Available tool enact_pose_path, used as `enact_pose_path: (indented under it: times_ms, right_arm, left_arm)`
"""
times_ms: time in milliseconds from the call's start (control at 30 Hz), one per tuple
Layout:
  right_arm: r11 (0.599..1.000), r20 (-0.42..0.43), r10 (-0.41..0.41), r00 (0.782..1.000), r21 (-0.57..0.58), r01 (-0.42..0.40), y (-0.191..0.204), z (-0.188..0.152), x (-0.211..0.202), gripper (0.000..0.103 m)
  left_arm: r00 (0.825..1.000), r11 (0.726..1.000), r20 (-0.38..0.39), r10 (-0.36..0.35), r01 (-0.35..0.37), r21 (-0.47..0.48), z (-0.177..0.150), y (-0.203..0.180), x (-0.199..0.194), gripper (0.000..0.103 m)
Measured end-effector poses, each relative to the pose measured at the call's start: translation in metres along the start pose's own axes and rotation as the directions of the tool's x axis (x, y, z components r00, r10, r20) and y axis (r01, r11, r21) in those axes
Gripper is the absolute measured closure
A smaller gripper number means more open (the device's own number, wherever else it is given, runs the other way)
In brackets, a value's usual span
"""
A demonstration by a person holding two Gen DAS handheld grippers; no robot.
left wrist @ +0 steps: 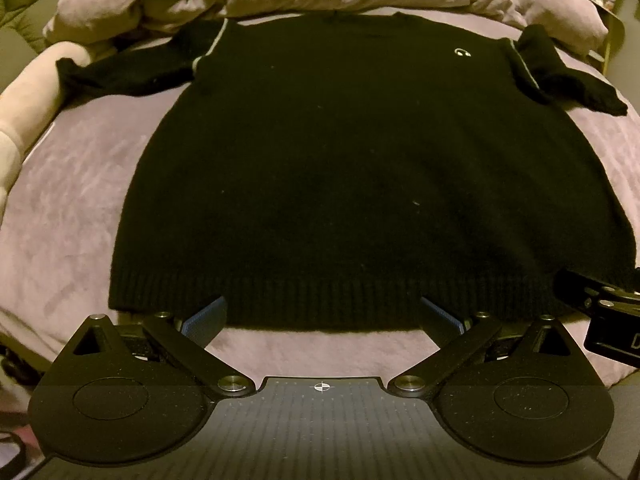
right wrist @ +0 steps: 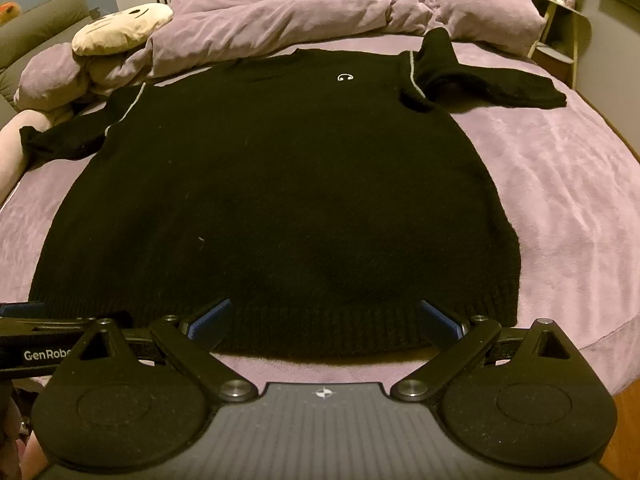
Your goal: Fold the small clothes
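Black sweater (left wrist: pixel 360 168) flat on purple bedspread (left wrist: pixel 72 208), left tool (left wrist: pixel 322 312) and right tool (right wrist: pixel 324 316) both spread wide at its hem

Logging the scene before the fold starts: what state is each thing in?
Black sweater: flat, front up, unfolded.
Left sleeve: spread outward.
Right sleeve: spread outward, bunched at the shoulder.
Duvet: crumpled behind the collar.
Left tool: open at the hem.
Right tool: open at the hem.
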State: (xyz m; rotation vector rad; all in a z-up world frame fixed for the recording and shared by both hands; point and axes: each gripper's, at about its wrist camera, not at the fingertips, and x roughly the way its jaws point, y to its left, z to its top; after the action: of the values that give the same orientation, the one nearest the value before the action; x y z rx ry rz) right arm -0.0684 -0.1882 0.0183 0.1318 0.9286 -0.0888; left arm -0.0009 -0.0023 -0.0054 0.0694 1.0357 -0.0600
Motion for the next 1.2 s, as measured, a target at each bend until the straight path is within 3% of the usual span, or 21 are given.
enact_pose_path:
  times_ms: [1200]
  right_arm:
    - [1.000, 0.016, 0.015, 1.000, 0.006, -0.015, -0.0013, -0.0020, -0.0018, 0.004]
  left_arm:
    - [1.000, 1.000, -0.028, -0.010, 0.010, -0.016, -0.0035, 0.0032, 0.0033, 0.000]
